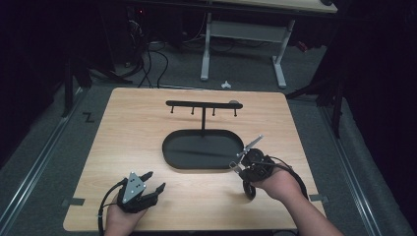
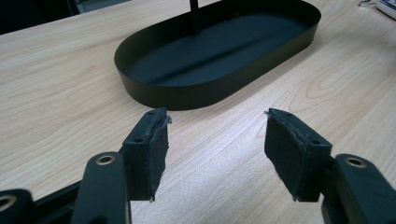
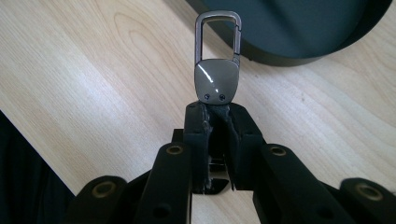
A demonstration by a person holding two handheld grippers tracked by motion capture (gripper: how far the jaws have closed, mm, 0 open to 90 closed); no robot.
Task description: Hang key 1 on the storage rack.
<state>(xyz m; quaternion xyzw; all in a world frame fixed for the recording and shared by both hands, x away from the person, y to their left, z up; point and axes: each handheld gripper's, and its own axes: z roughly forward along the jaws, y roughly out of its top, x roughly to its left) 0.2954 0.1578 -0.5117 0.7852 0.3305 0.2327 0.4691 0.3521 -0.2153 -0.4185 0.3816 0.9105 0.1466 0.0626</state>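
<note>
The right gripper (image 3: pixel 212 114) fingers clamp a metal key-ring clip (image 3: pixel 216 70), loop leading toward twelve o'clock. To hang it, aim the loop squarely at a hook on the rack (image 1: pixel 203 104). Left gripper (image 2: pixel 215 154) fingers gape wide over the counter (image 2: pixel 56 93).

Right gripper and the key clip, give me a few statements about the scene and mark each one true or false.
1. The right gripper is shut on the key clip. True.
2. The key clip hangs from a hook on the rack. False: it is in the right gripper's jaws, over the table beside the tray.
3. The left gripper is open with nothing between its jaws. True.
4. The tray holds several keys. False: the tray looks bare.
</note>
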